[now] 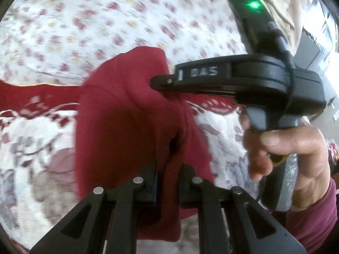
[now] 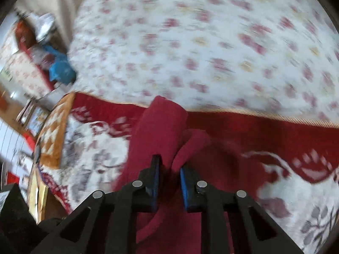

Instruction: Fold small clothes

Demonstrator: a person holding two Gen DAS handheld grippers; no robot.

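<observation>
Bedding in two patterns is lying beneath: a floral sheet point(image 1: 106, 21) and a red-bordered blanket point(image 2: 275, 135). One red garment point(image 1: 131, 114) is hanging above the blanket's border, both tongs clamping it, the left tongs point(image 1: 167, 182) from below and the right tongs point(image 1: 163, 82) reaching sideways, a hand point(image 1: 286, 148) gripping their handle.

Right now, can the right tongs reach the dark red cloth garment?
Probably yes: the right tongs already have the dark red cloth garment bunched between their blue pads, and nothing stands in the way.

"DAS" on right gripper point(image 1: 167, 84)
</observation>
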